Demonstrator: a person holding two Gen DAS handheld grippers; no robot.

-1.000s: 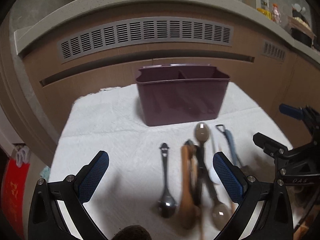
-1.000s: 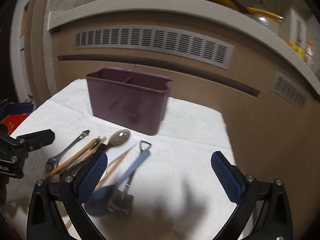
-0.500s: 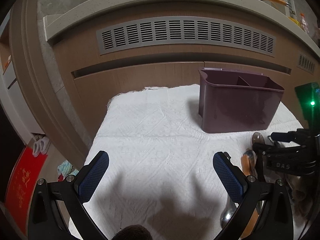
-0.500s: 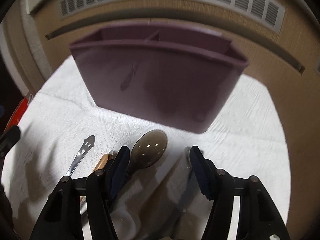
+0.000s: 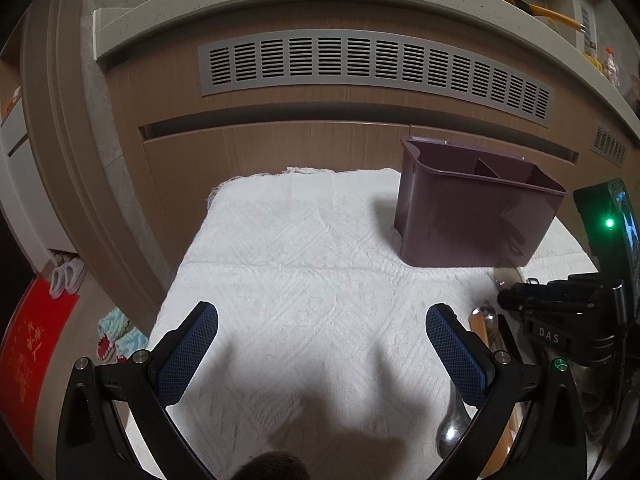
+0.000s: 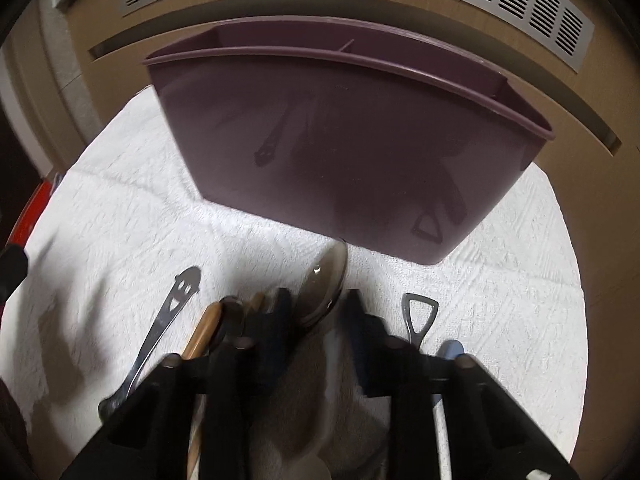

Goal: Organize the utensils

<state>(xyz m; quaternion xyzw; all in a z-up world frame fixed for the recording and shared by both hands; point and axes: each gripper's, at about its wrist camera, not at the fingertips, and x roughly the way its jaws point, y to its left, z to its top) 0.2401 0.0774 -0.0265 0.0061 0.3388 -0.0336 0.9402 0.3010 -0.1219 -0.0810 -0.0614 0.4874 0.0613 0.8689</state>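
Observation:
A purple two-compartment caddy (image 6: 352,152) (image 5: 472,224) stands on a white cloth (image 6: 120,220). Several utensils lie in front of it. My right gripper (image 6: 318,312) points steeply down and its jaws are closing, with a translucent grey-brown spoon (image 6: 326,280) between them; the pads look pressed against it just below its bowl. Left of it lie a steel spoon with a face-cut handle (image 6: 176,304) and a wooden handle (image 6: 204,328). A steel shovel-shaped handle (image 6: 418,316) lies to the right. My left gripper (image 5: 322,356) hangs open over bare cloth. The right gripper (image 5: 506,298) shows at that view's right edge.
A wooden cabinet front with a grey vent grille (image 5: 376,68) rises close behind the caddy. The cloth's left edge (image 5: 180,272) drops off to the floor, with a red mat (image 5: 32,356) and slippers (image 5: 66,276) below. A pan with an orange handle (image 5: 552,14) sits on the counter above.
My right gripper came down onto the utensils and narrowed from wide open onto the grey-brown spoon. My left gripper swung left off the utensils, then held still.

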